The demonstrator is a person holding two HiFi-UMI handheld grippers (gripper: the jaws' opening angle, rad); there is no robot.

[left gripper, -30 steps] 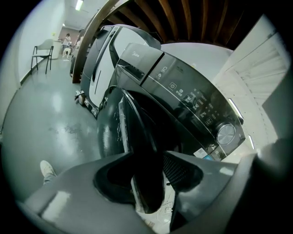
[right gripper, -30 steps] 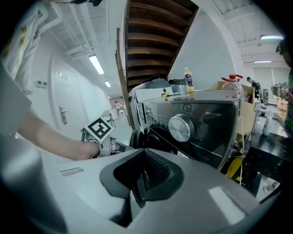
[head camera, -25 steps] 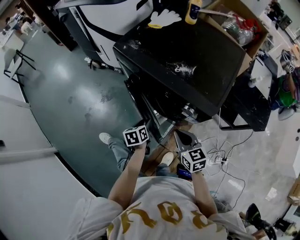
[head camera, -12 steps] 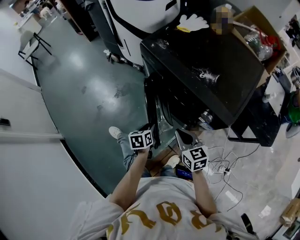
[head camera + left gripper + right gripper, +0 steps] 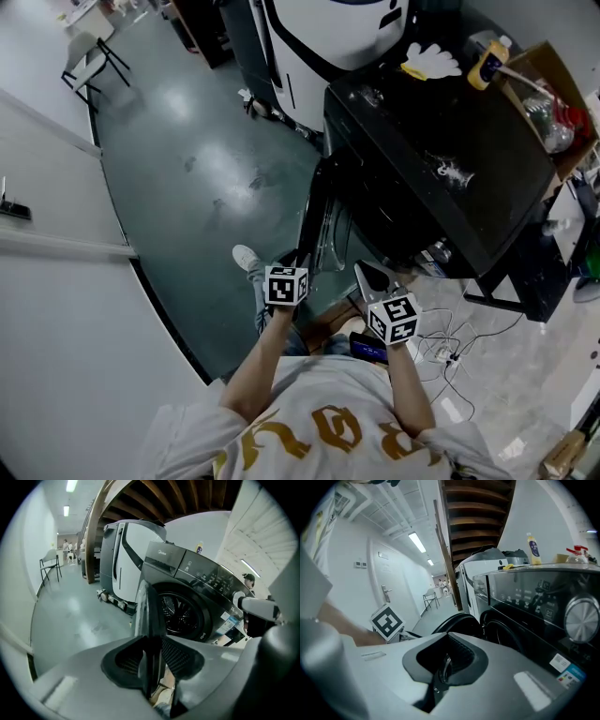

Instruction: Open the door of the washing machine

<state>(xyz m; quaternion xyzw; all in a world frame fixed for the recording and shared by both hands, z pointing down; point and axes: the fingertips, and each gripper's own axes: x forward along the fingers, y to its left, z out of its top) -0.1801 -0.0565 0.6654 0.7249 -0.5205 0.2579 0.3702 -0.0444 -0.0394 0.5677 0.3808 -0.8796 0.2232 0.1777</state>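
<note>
The black washing machine (image 5: 450, 178) stands ahead of me with its round door (image 5: 319, 225) swung well out to the left. The door's edge (image 5: 146, 606) runs up from my left gripper (image 5: 151, 660), which is shut on it. Behind the door the drum opening (image 5: 180, 613) is exposed. In the head view the left gripper (image 5: 298, 258) sits at the door's near edge. My right gripper (image 5: 368, 272) hangs beside it, in front of the machine, jaws together and empty. From the right gripper (image 5: 440, 672) view I see the control panel (image 5: 534, 602) and the open door (image 5: 457, 620).
A white appliance (image 5: 337, 28) stands left of the washer. A yellow bottle (image 5: 487, 66), a white glove (image 5: 433, 61) and a cardboard box (image 5: 553, 103) sit on or by its top. Cables (image 5: 445, 352) lie on the floor at right. A white wall (image 5: 56, 244) runs along the left.
The door has swung further out from the machine with the left gripper still on its edge. The right gripper has kept its place beside it.
</note>
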